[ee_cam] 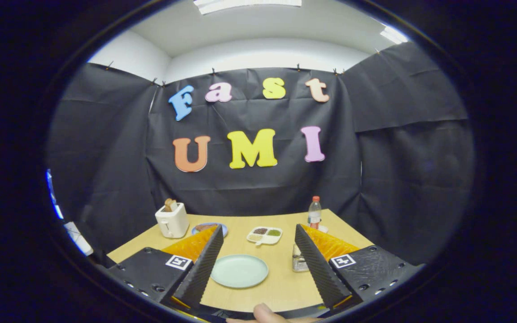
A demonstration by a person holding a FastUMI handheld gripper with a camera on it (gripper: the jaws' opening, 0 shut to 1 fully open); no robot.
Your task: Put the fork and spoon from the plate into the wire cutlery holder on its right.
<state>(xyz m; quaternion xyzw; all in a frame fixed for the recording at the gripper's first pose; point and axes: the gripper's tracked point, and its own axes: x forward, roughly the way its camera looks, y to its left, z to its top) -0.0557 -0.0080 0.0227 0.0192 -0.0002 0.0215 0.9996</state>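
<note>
1. The tongs [258,233] stand wide apart with nothing between their fingers, raised above the near edge of the bench [285,287] in the lower part of the frame.
2. A pale green plate [239,270] lies on the bench in the lower middle, between the two fingers and nearer the left one. Its face looks bare; no fork or spoon can be made out on it.
3. The wire holder [299,262] stands just right of the plate, partly hidden behind the right finger. What is inside it cannot be told.
4. Beyond the plate, near the middle of the bench, sits a white divided dish [265,234] with dark, green and pale fillings.
5. At the left back of the bench stands a white toaster [172,220] with bread sticking out of the top.
6. Just right of the toaster lies a blue plate [204,228], partly behind the left finger.
7. A clear bottle [314,211] with a red cap stands at the right back.
8. A fingertip [263,310] shows at the bottom middle of the frame.
</note>
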